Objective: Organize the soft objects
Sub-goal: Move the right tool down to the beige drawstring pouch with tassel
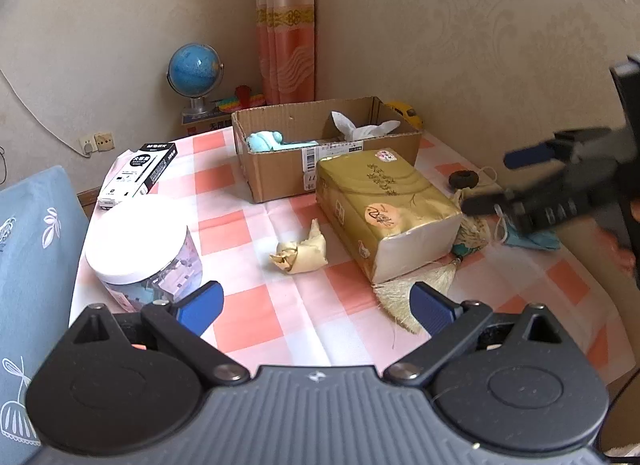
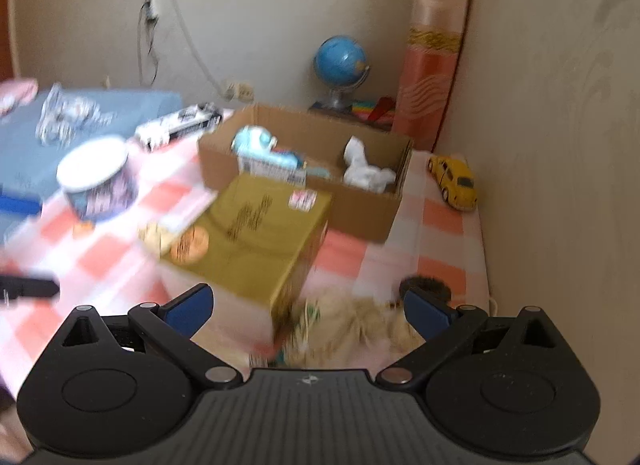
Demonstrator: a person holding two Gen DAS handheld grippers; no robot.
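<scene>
We find a table covered by a pink-and-white checked cloth (image 1: 248, 225), set against a beige wall. Toward its far side stands an open cardboard box (image 1: 280, 169); inside it lie a pale blue soft toy (image 1: 266, 141) at the left end and a crumpled white tissue (image 1: 360, 127) at the right end. A gold tissue pack (image 1: 384, 209) rests on the cloth just in front of the box, touching or nearly touching its front wall. A round clear jar with a white lid (image 1: 138, 241) sits near the left edge, and a black-and-white carton (image 1: 138, 175) lies behind it. A crumpled cream paper wad (image 1: 300, 255) lies on the cloth between jar and pack. A tasselled fan (image 1: 416, 289) protrudes from under the pack's near corner. A blue face mask (image 1: 532, 239) lies to the right of the pack.

The left gripper (image 1: 316, 307) hangs over the near cloth, jaws spread, nothing between them. The right gripper (image 2: 306, 311) is likewise spread wide and empty, over the fan and the pack's near corner; its view is blurred.
</scene>
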